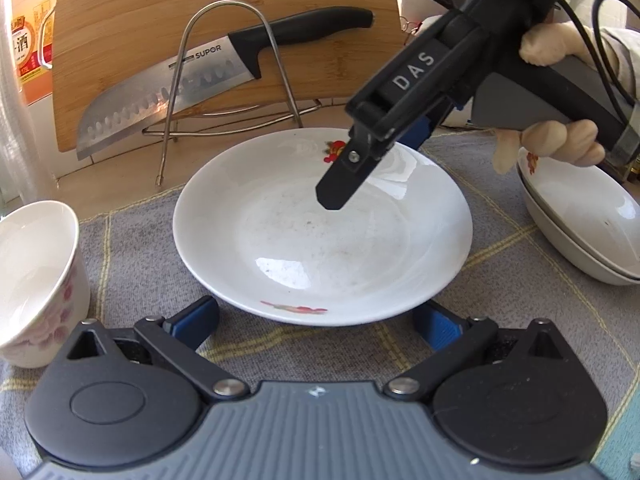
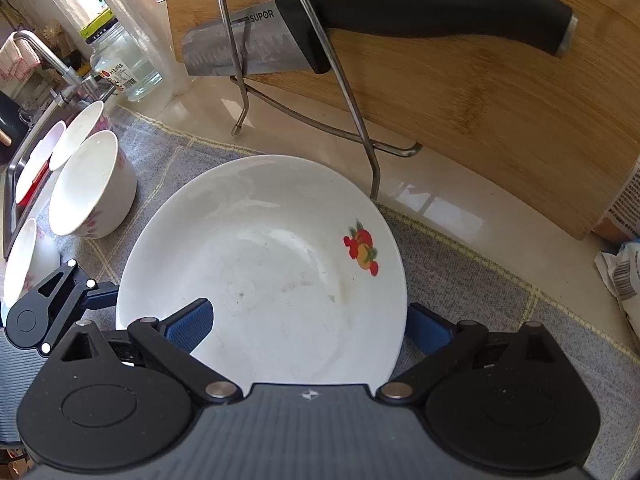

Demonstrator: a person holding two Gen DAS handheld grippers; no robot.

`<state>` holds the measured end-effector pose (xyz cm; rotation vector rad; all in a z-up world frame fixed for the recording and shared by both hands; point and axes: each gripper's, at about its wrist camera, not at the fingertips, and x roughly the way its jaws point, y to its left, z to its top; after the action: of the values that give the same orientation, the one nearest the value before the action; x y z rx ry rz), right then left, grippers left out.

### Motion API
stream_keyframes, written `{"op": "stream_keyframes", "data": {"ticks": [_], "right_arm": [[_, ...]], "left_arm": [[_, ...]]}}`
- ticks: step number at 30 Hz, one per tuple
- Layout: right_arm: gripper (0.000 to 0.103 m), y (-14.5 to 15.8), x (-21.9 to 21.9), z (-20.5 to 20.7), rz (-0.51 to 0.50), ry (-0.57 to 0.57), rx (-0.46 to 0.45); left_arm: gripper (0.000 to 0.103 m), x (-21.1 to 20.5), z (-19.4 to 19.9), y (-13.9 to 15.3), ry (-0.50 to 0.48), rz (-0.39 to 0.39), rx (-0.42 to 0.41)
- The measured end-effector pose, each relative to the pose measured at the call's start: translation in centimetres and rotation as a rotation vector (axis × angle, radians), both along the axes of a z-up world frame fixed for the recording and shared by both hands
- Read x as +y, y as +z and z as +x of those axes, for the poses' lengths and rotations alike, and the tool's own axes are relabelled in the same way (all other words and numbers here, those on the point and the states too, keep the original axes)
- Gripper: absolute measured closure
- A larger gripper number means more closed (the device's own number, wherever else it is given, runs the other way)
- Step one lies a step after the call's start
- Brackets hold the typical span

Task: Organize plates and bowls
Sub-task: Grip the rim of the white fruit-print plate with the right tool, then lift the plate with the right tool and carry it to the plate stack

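Close in on the left wrist view, the left gripper sits low over the grey cloth, its blue pads spread wide to either side of the near rim of the white plate, holding nothing, with the rim just ahead of them. The plate lies flat on the cloth, a shallow glazed dish with fruit prints, and it looks like glossy ceramic: stiff, fairly heavy for its thinness, slick under a pad and quick to chip if it knocks another dish. My read is that the rim is the only place to take it, one pad above and one below the lip, since the flat centre offers nothing to bite. Over to the right wrist view: the right gripper is spread wide too, and here the plate's near rim falls between its pads, the left pad showing over the white surface and the right pad beyond the edge, but whether either touches the plate I cannot tell. From the left camera that same gripper comes down steeply from the upper right, nose angled over the far side of the plate, the person's hand wrapped round its handle. Further out, a floral bowl stands at the left, stacked dishes wait at the right, and behind them a wire rack props a cutting board with a knife leaning on it.
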<state>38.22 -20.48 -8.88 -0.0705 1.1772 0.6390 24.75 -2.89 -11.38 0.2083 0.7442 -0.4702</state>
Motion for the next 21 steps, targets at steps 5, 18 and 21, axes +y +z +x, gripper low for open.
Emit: {"op": "stream_keyframes", "data": {"ticks": [5, 18, 21], "right_arm": [[0.0, 0.1, 0.1, 0.5, 0.023, 0.008, 0.001], [0.0, 0.0, 0.4, 1.5, 0.078, 0.032, -0.009], [0.0, -0.1, 0.6, 1.8, 0.088, 0.037, -0.009]], "left_arm": [[0.0, 0.1, -0.1, 0.0, -0.029, -0.007, -0.005], [0.001, 0.9, -0.5, 0.0, -0.073, -0.02, -0.02], [0.001, 0.9, -0.6, 0.1, -0.08, -0.019, -0.021]]}}
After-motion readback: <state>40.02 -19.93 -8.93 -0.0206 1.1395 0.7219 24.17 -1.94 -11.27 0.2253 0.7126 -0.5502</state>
